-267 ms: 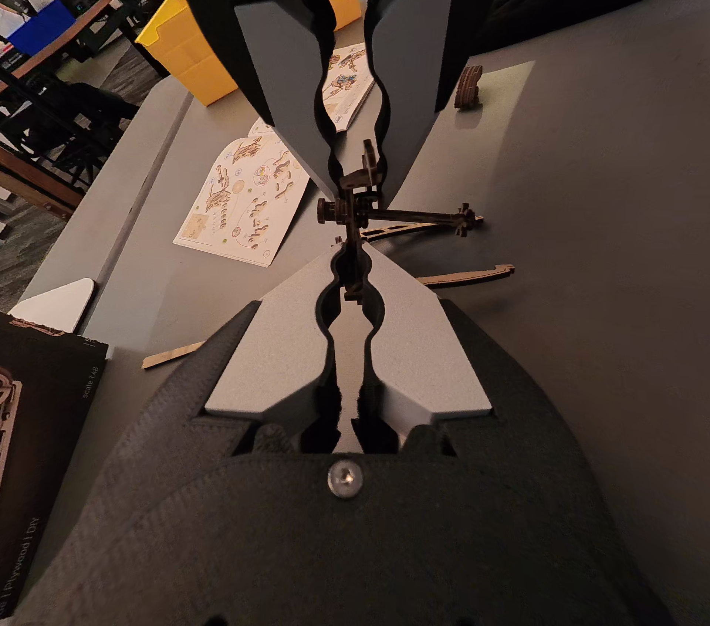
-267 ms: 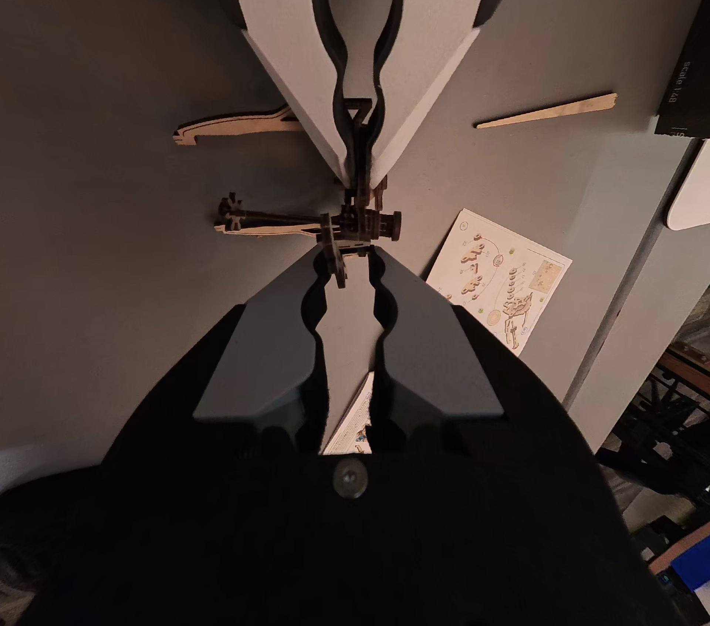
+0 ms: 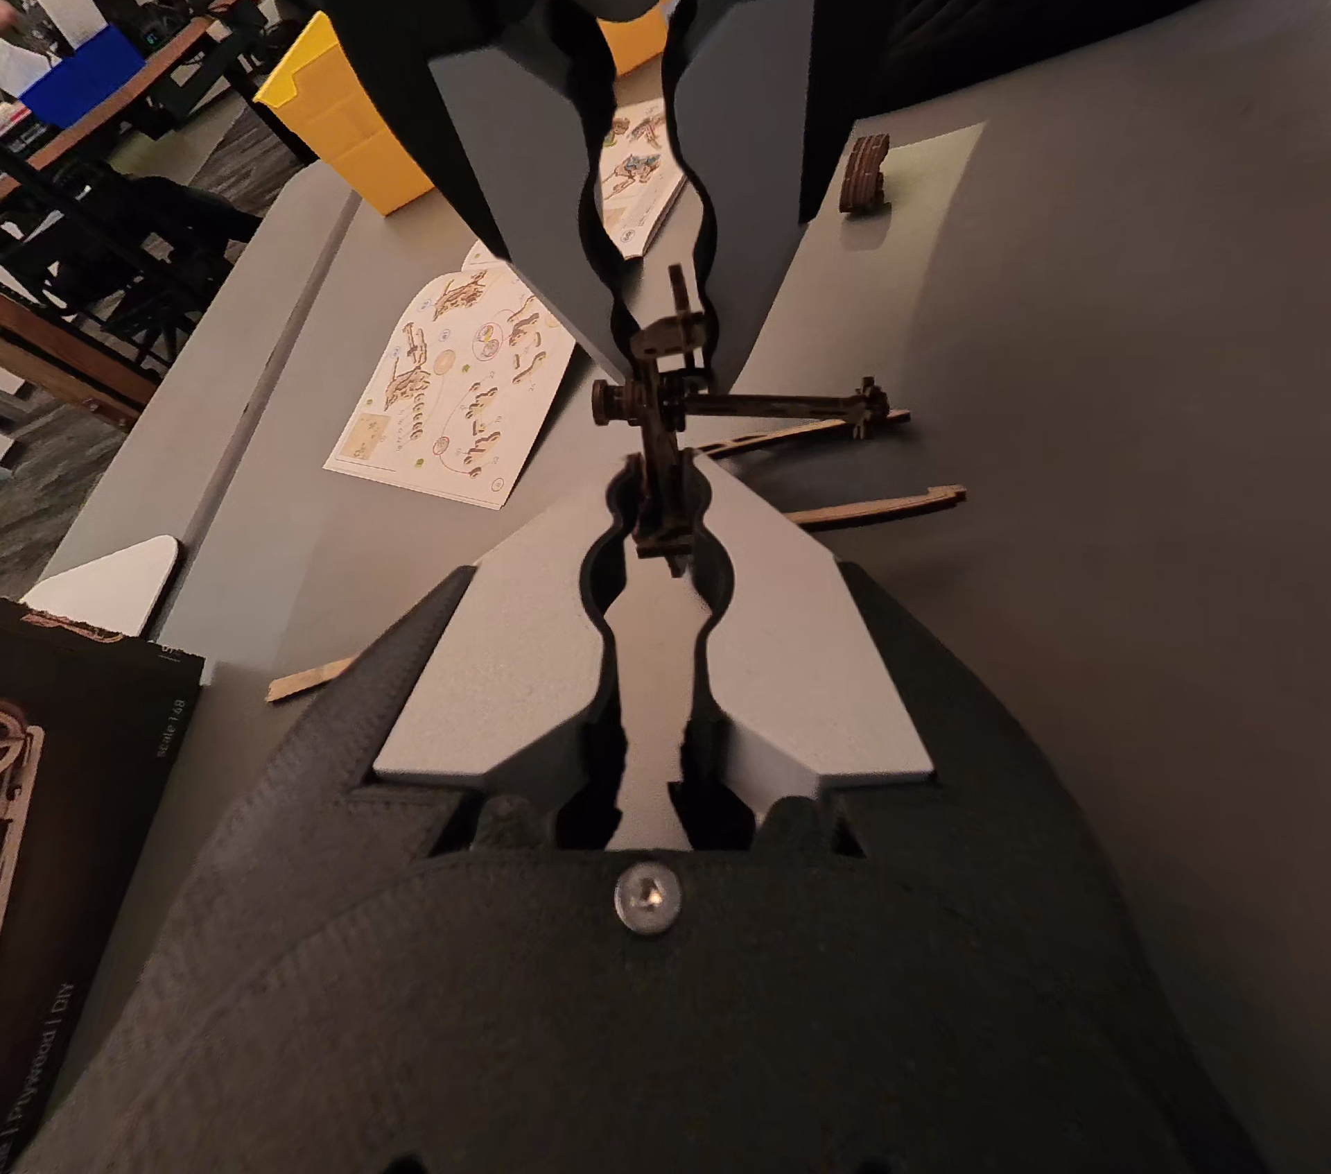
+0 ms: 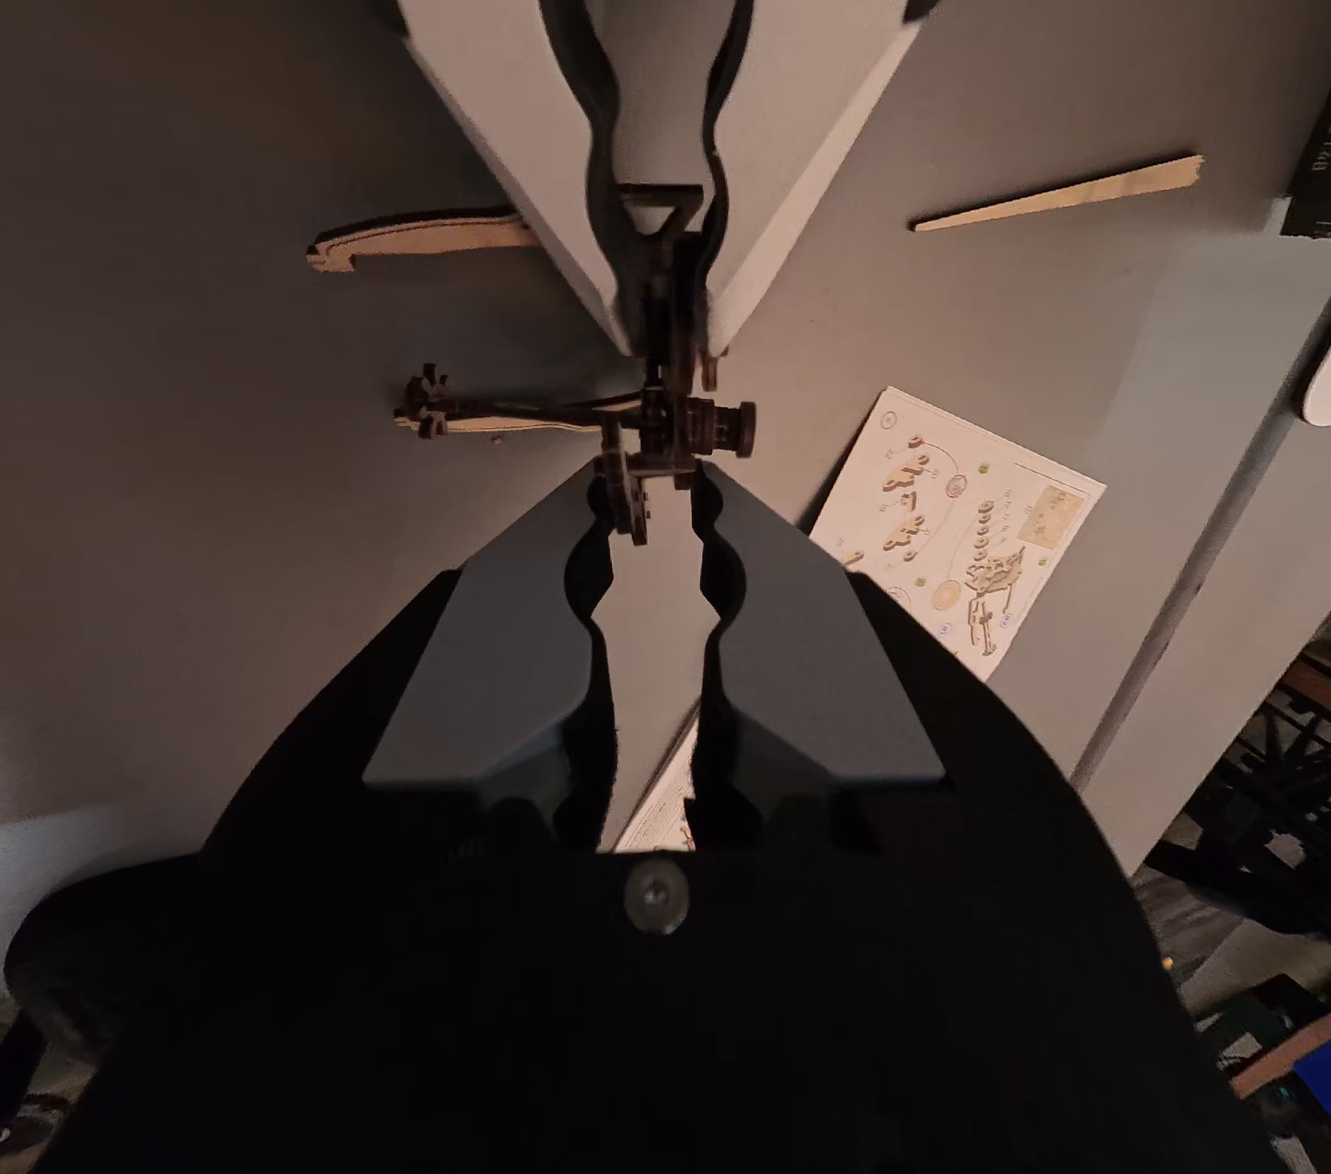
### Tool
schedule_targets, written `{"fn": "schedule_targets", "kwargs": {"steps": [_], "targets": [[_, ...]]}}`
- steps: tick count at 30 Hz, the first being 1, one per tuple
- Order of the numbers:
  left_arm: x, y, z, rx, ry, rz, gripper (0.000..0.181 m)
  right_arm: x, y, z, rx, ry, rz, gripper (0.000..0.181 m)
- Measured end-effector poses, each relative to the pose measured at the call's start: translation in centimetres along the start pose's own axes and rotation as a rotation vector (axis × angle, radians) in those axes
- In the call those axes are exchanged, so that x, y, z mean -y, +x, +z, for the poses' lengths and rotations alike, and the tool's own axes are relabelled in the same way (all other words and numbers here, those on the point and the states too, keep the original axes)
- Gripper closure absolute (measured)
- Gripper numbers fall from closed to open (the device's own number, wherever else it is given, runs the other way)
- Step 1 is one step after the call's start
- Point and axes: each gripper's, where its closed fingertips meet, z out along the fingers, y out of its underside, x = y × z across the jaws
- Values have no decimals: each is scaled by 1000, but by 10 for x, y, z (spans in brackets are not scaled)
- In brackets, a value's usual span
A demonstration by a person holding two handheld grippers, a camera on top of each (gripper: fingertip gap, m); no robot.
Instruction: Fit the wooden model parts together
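A small dark wooden model (image 3: 659,401) hangs above the grey table (image 3: 1116,599), held between both grippers. A thin shaft runs from it to a small gear (image 3: 868,401). My left gripper (image 3: 659,480), with light grey fingers, is shut on the model's near end. My right gripper (image 3: 666,350), with dark fingers, comes from the top and is shut on its far end. In the right wrist view the model (image 4: 666,419) sits between my right gripper (image 4: 646,475) below and my left gripper (image 4: 666,347) above.
Loose wooden strips (image 3: 879,500) (image 4: 425,237) and a thin stick (image 4: 1051,199) lie on the table. An instruction sheet (image 3: 454,390) lies to the left, a yellow bin (image 3: 338,123) behind it, and a dark box (image 3: 72,815) near left. A curved wooden piece (image 3: 864,174) stands far right. My left and right fingertips are right by each other.
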Motion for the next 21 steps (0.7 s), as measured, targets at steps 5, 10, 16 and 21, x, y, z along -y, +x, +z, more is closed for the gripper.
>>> {"fn": "schedule_targets", "kwargs": {"steps": [5, 10, 16, 21], "targets": [[3, 3, -6, -28, 3, -18, 153, -1, 2, -1, -3, 0, 8, 163], [25, -10, -27, 19, 53, -17, 154, -3, 2, -5, -15, 13, 19, 163], [56, 1, -36, 18, 43, -74, 163, 3, -1, -14, 0, 50, 44, 163], [63, 3, -35, 97, 8, -155, 167, 12, -7, -28, -22, 71, 17, 163]]}}
